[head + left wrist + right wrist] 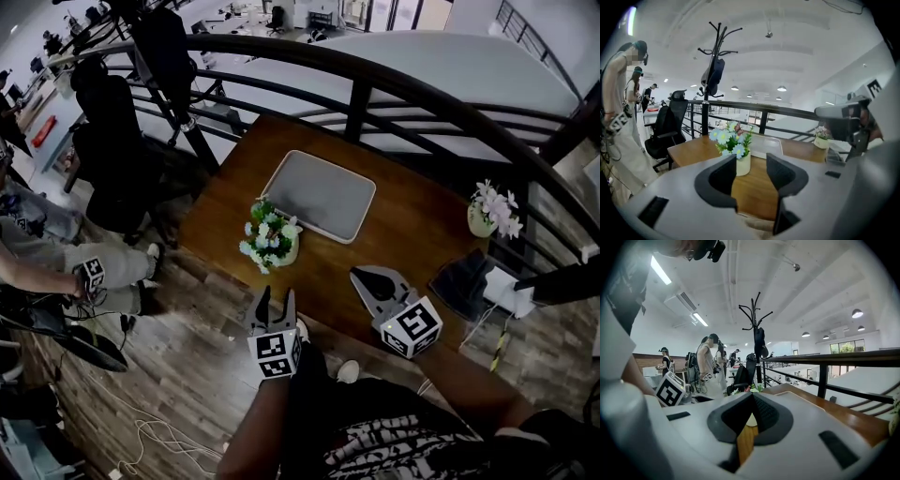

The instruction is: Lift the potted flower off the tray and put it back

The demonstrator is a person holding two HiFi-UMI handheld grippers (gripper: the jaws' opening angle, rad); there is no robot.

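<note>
Wood, brown and faintly grained, forms the worktop (412,239). It carries a grey tray (319,195), a rounded rectangle with a low raised rim and a matte face. The potted flower (272,239) is a small, smooth, cream cylinder topped by pale blue and white blooms and green leaves. It stands on bare wood just beside the tray, at the tray's 7 o'clock, not on it.

Left gripper (277,302): at 6 o'clock of the pot and aimed at it. Its 2 dark padded jaws stand apart with only worktop between them, and the pot lies beyond their tips. Right gripper (364,278): at 4 o'clock of the pot, jaws closed tip to tip on nothing. A 2nd flower pot (492,214) sits at 3 o'clock of the tray, well apart.

Step in hand, as judged: the pot is off the tray, so the return remains. The next move calls for the left jaws to straddle the pot wall below the foliage, close squarely and lift over the rim. The pot should then be set upright on the tray.
</note>
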